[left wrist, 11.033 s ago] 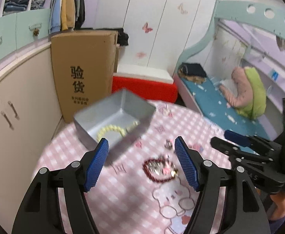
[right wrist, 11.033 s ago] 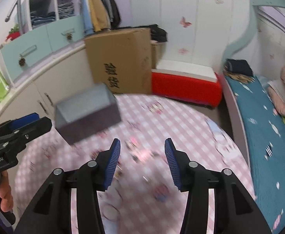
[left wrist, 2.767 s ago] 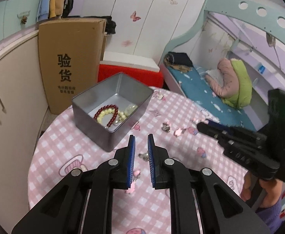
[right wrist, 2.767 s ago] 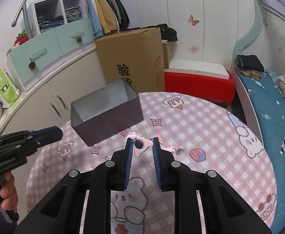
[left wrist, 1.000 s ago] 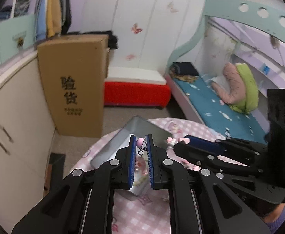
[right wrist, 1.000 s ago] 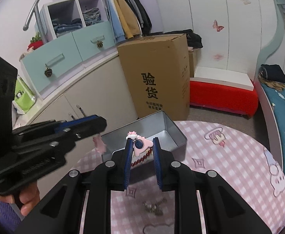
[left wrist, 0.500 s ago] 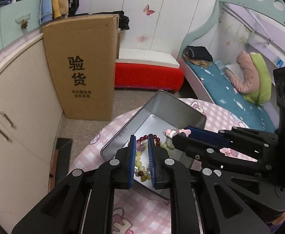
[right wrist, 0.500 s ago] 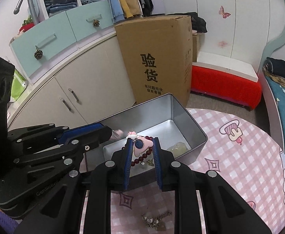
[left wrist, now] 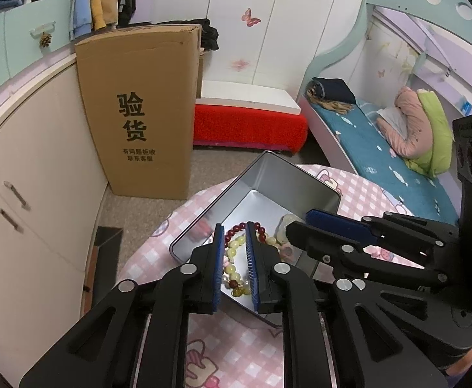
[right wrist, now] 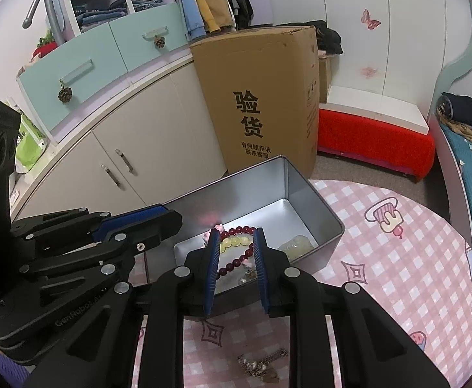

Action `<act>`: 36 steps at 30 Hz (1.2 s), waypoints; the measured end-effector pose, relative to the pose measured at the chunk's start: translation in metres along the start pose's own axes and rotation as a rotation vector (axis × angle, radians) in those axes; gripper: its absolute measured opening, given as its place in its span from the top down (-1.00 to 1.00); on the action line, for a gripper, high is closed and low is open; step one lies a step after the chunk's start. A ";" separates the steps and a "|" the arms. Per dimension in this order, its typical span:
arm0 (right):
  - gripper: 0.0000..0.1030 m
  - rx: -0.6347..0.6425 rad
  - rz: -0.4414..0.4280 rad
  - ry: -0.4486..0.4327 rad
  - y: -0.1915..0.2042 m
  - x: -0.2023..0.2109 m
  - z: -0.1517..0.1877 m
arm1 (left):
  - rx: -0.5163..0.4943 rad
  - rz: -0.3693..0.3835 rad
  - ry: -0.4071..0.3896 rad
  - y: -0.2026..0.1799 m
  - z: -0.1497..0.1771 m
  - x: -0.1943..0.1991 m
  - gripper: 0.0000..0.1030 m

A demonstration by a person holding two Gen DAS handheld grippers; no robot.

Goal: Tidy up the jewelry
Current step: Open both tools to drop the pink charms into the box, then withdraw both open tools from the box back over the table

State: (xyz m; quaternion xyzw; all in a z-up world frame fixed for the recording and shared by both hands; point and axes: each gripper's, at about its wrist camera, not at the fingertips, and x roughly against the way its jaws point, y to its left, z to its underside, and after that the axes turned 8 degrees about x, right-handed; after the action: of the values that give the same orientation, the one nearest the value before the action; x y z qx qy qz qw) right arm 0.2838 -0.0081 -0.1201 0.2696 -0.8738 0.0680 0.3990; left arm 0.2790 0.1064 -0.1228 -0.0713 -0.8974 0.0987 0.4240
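Note:
A silver metal tin (left wrist: 300, 184) (right wrist: 304, 190) sits at the far edge of the pink checked table. It holds a dark red bead bracelet (left wrist: 258, 229) (right wrist: 237, 231), a pale yellow bead bracelet (left wrist: 232, 245) (right wrist: 232, 242), a pale jade piece (right wrist: 295, 244) and small pink charms (right wrist: 215, 229). My left gripper (left wrist: 232, 241) hangs over the tin, jaws slightly apart, nothing between the pads. My right gripper (right wrist: 234, 245) is also over the tin, jaws apart and empty. A chain with a heart pendant (right wrist: 262, 367) lies on the table in front of the tin.
A tall cardboard box (left wrist: 139, 110) (right wrist: 262, 97) stands on the floor behind the table, beside cream cabinets (right wrist: 129, 148). A red bench (left wrist: 249, 126) and a bed (left wrist: 391, 152) lie beyond. The table's far edge (left wrist: 158, 226) is just past the tin.
Both grippers held small pink charms over the tin; both jaws have parted and the charms now lie in the tin. Both grippers moved closer over the tin.

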 end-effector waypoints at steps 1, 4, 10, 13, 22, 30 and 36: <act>0.59 -0.001 0.002 -0.003 0.000 0.002 0.001 | 0.002 -0.013 -0.014 0.000 0.000 0.003 0.48; 0.56 -0.010 0.020 -0.017 -0.005 0.014 0.003 | 0.023 -0.026 -0.060 0.001 0.001 0.016 -0.06; 0.27 -0.030 0.063 -0.068 -0.021 0.055 0.016 | 0.030 0.001 -0.126 -0.013 0.005 0.045 -0.33; 0.26 -0.045 0.094 -0.085 -0.032 0.077 0.029 | 0.013 0.029 -0.136 -0.028 0.015 0.056 -0.34; 0.20 -0.124 0.150 -0.079 -0.070 0.114 0.084 | -0.048 0.037 -0.141 -0.069 0.058 0.065 -0.38; 0.19 -0.201 0.157 -0.029 -0.096 0.107 0.125 | -0.097 0.022 -0.008 -0.091 0.103 0.018 -0.38; 0.19 -0.213 0.154 0.000 -0.102 0.097 0.138 | -0.104 -0.042 0.032 -0.085 0.118 -0.008 -0.38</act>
State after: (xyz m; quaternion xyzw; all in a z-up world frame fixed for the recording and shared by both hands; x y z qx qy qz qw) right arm 0.1944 -0.1809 -0.1511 0.1579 -0.8941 0.0051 0.4191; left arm 0.1892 0.0083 -0.1816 -0.0760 -0.8957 0.0416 0.4362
